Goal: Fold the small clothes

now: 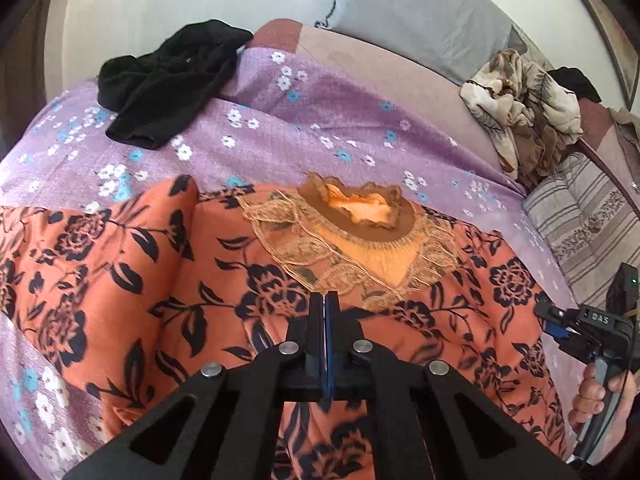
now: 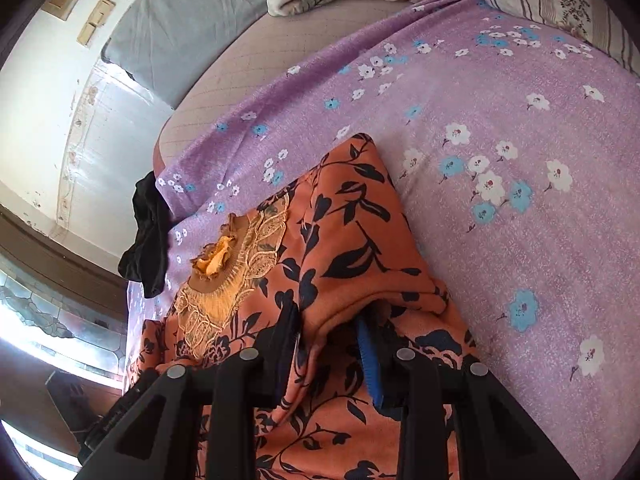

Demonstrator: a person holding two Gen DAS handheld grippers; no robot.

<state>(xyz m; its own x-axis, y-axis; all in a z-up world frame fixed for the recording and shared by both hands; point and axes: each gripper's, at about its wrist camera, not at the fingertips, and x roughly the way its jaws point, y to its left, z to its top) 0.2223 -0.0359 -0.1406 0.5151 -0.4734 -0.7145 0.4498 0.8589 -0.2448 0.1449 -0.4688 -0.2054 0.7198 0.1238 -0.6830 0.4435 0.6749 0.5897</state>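
An orange garment [image 1: 120,264] with black flowers and a lace collar [image 1: 360,224] lies spread on the purple flowered sheet [image 1: 304,120]. My left gripper [image 1: 325,300] is shut, its tips down at the cloth just below the collar; no cloth shows between the pads. In the right wrist view my right gripper [image 2: 326,320] is shut on a raised fold of the same garment [image 2: 352,240], which bunches between the black finger and the blue pad [image 2: 368,360]. The left wrist view also shows the right gripper [image 1: 546,318] at the garment's right edge, held by a hand [image 1: 592,392].
A black garment [image 1: 168,80] lies crumpled at the sheet's far left edge. A beige leaf-print cloth heap [image 1: 524,108] sits at the back right beside a striped pillow [image 1: 580,216]. A grey pillow [image 1: 420,12] leans against the wall behind.
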